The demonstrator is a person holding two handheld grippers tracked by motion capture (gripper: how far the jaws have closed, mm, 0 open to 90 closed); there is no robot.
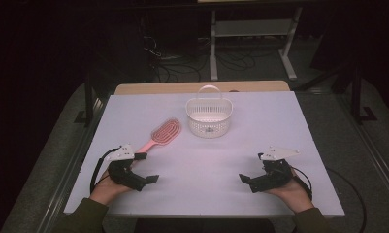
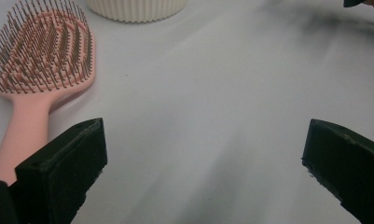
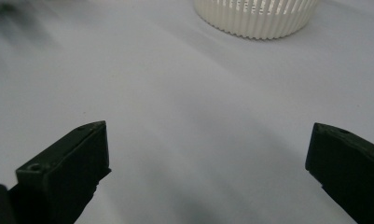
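While both grippers rest low on the white table [image 1: 279,116], the left gripper [image 1: 144,167] and right gripper [image 1: 250,167] stand released, jaws wide, holding nothing. Pink hairbrush [image 1: 164,133] lies just left of the white basket [image 1: 209,117], its handle touching the left gripper.

Dim room, table [image 1: 260,121] lit from above; soft shadows, gripper views' far edges blurred.

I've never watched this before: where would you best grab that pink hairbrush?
Probably the handle of the pink hairbrush: it is slim and bare, and points toward the open left gripper. Come from above, jaws across it; the head is wide and bristly.
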